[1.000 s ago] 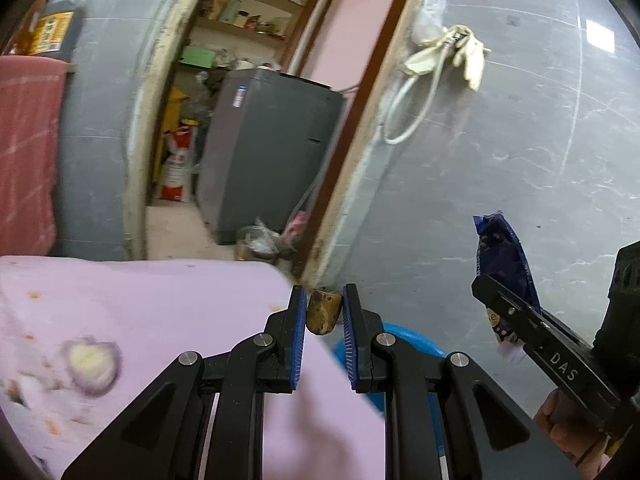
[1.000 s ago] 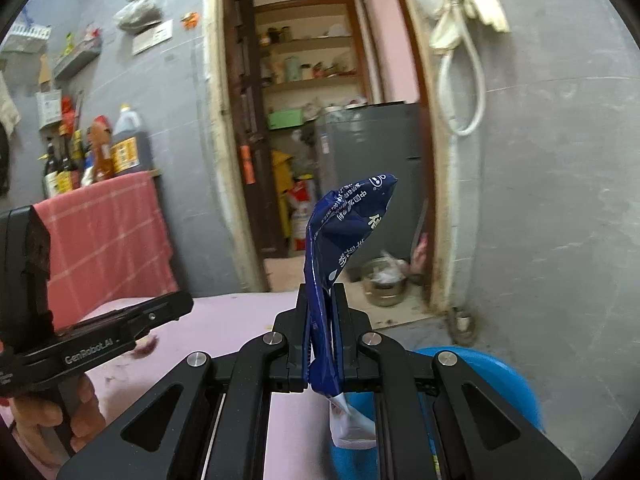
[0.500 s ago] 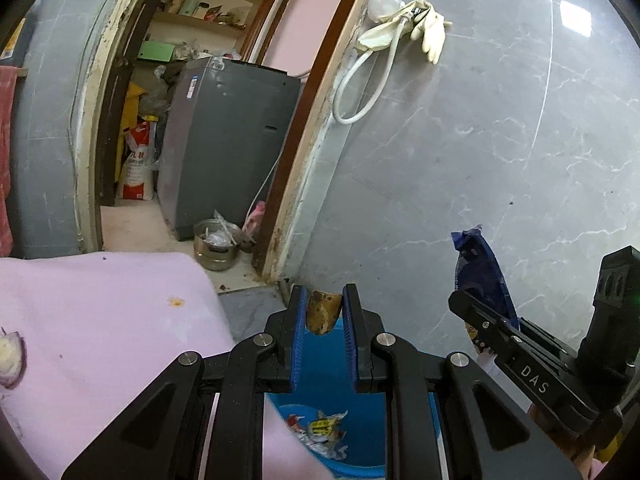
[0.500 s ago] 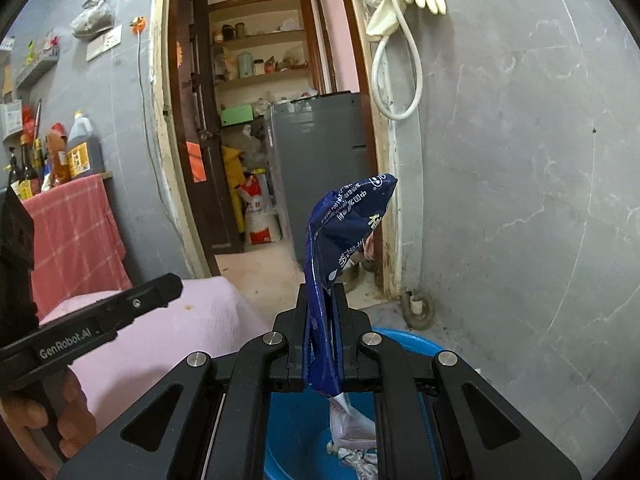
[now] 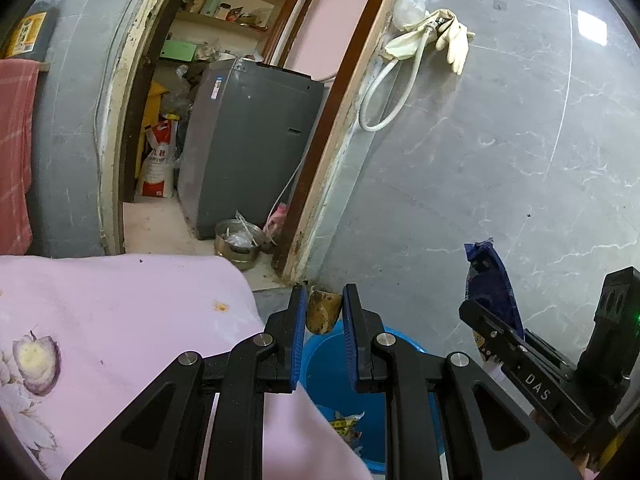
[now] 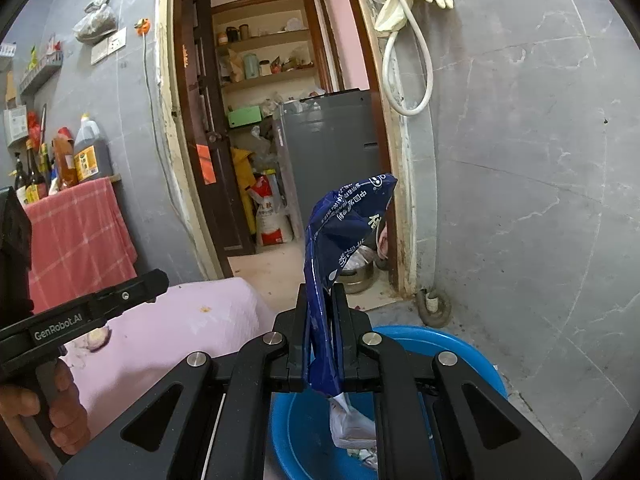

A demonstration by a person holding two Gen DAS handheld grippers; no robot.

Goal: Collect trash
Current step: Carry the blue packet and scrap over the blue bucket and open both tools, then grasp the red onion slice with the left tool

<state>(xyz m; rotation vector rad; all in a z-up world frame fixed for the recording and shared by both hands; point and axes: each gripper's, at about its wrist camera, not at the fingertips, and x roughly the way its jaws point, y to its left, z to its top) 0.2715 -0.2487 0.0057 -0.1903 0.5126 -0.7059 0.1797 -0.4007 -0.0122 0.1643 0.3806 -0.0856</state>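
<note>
Grey-tiled walls frame a blue bin (image 6: 460,356); left gripper (image 5: 324,316) clamps a brown scrap (image 5: 323,311), right gripper (image 6: 320,316) pinches a blue wrapper (image 6: 340,232), both poised above for dropping.

A small brown, mottled scrap (image 5: 322,314) sits pinched upright at the tips of the left gripper (image 5: 323,312), above the far rim of a blue plastic basin (image 5: 320,364) on the floor. The basin holds crumpled wrappers. A dark blue printed wrapper (image 6: 340,240), creased and standing upright with its top curling right, is clamped in the right gripper (image 6: 320,300); its white torn end hangs down over the basin's near side.
</note>
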